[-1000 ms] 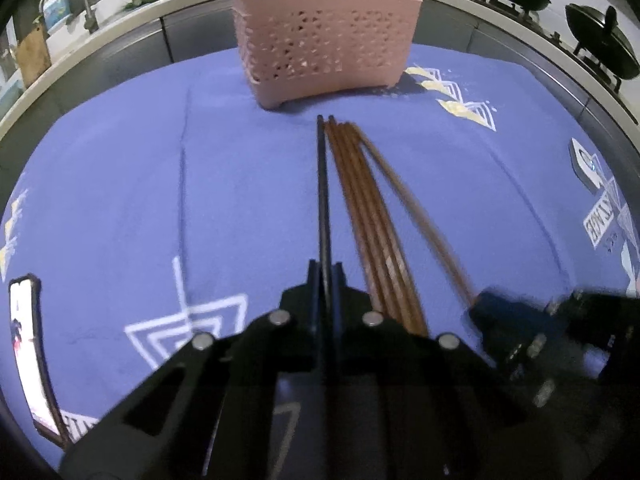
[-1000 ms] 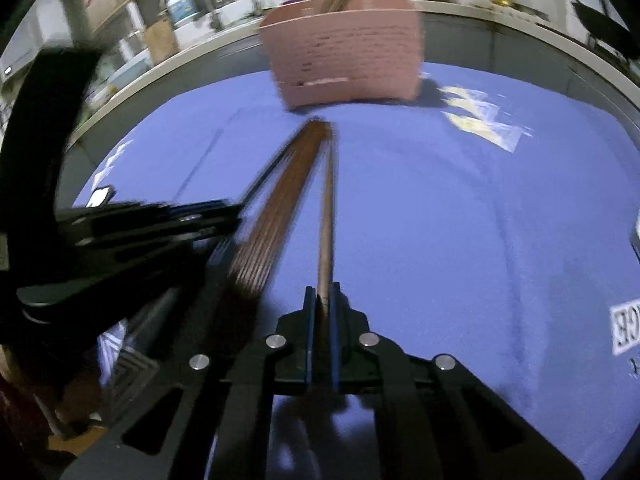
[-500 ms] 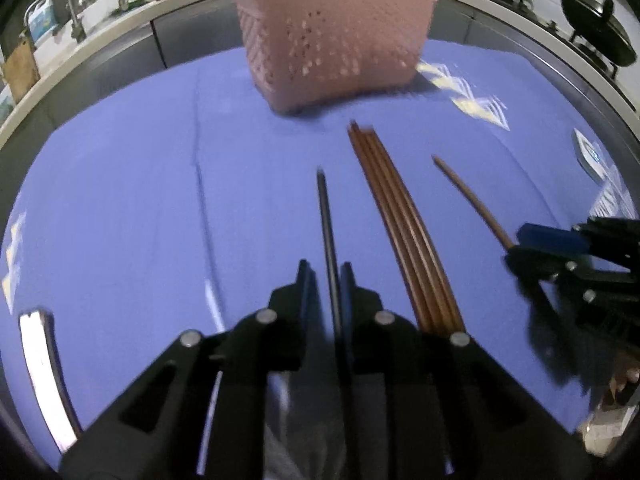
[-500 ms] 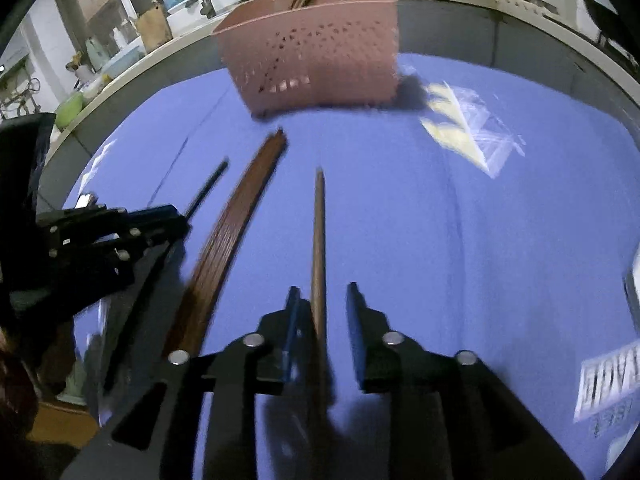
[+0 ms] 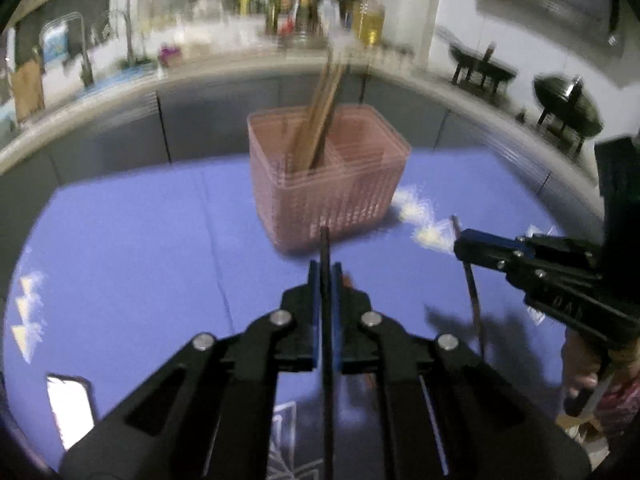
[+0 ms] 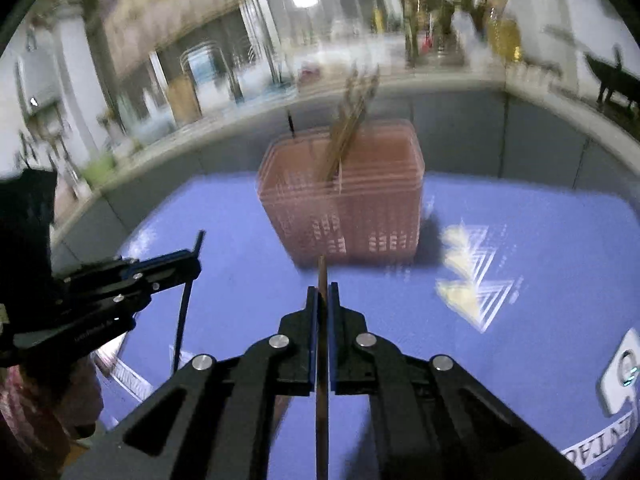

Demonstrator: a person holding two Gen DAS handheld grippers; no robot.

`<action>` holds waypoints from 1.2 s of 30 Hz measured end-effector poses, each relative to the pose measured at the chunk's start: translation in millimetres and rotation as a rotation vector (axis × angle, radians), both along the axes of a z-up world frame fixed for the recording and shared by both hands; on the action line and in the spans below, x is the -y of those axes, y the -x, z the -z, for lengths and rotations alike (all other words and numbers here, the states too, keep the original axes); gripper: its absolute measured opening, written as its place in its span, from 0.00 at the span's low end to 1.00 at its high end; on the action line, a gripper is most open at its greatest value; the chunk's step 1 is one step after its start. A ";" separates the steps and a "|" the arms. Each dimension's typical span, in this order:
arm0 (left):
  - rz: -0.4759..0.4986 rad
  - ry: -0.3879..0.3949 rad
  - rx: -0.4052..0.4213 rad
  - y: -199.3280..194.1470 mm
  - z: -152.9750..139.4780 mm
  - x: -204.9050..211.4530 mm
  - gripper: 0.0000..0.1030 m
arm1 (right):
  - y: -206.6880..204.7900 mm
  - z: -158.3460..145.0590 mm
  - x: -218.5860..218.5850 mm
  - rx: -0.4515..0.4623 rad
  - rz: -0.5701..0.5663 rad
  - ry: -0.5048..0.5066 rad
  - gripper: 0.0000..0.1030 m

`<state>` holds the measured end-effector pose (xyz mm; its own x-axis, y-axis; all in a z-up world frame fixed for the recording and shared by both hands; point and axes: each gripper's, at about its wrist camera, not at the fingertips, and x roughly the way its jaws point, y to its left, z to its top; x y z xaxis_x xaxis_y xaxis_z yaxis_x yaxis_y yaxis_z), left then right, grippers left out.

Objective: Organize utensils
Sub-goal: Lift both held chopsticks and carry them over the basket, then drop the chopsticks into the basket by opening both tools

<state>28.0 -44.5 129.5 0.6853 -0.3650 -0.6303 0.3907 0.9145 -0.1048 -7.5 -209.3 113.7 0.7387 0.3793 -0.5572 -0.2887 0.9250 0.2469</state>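
Note:
A pink perforated basket [image 5: 328, 184] stands on the blue cloth ahead, with several brown chopsticks [image 5: 320, 120] leaning in it; it shows in the right wrist view too [image 6: 344, 204]. My left gripper [image 5: 326, 272] is shut on a black chopstick [image 5: 325, 248], lifted above the cloth and pointing at the basket. My right gripper [image 6: 323, 294] is shut on a brown chopstick [image 6: 321, 276], also raised. Each gripper shows in the other's view, the right one [image 5: 464, 246] and the left one [image 6: 192, 264]. Both views are motion-blurred.
A blue patterned cloth [image 5: 140, 260] covers the table. A phone [image 5: 70, 408] lies at the front left. A white tag [image 6: 624, 372] lies at the right. Behind the table a counter [image 5: 120, 80] carries taps and bottles, and woks [image 5: 568, 108] stand at the back right.
Both grippers closed on their chopsticks and lifted them off the cloth, tilting up toward the basket. The bundle of brown chopsticks on the cloth has dropped out of view.

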 end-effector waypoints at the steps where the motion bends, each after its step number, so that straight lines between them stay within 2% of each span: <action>1: -0.001 0.013 0.032 7.3 -11.6 -3.6 0.04 | 6.6 -11.3 0.9 0.038 0.008 -0.009 0.05; 3: -0.003 0.033 0.103 23.2 -35.2 -10.1 0.04 | 19.0 -32.2 5.0 0.112 0.025 -0.015 0.05; 6: 0.001 0.048 0.161 39.3 -52.8 -12.9 0.04 | 30.1 -48.5 5.5 0.174 0.038 -0.015 0.05; 12: -0.011 0.015 0.190 40.8 -54.3 -9.7 0.05 | 29.0 -46.7 2.0 0.193 0.046 0.035 0.04; 14: 0.005 0.016 0.170 37.8 -58.9 -7.5 0.04 | 33.0 -56.9 -0.8 0.198 0.040 0.026 0.04; 16: 0.006 0.005 0.194 33.7 -70.8 -5.9 0.04 | 29.5 -72.0 -3.5 0.220 0.028 0.019 0.04; 19: 0.003 0.026 0.249 24.0 -102.6 -6.9 0.04 | 15.7 -102.7 -9.3 0.272 0.019 0.014 0.04; 23: -0.053 0.048 0.345 -3.3 -154.8 -0.6 0.04 | -15.1 -146.0 -17.4 0.359 0.044 0.004 0.04; 27: -0.113 0.053 0.414 -33.9 -184.2 10.0 0.04 | -54.0 -174.0 -23.3 0.442 0.099 -0.015 0.04; 31: -0.161 0.060 0.434 -68.3 -182.3 19.6 0.04 | -89.6 -167.1 -30.4 0.465 0.134 0.022 0.05; 36: -0.177 0.020 0.334 -109.9 -144.8 31.4 0.04 | -127.9 -129.8 -35.9 0.375 0.143 0.071 0.05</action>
<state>137.9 -75.8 274.3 0.9052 -0.2325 -0.3556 0.2425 0.9700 -0.0171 120.3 -173.3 243.5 0.9381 0.2280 -0.2606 -0.2135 0.9734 0.0830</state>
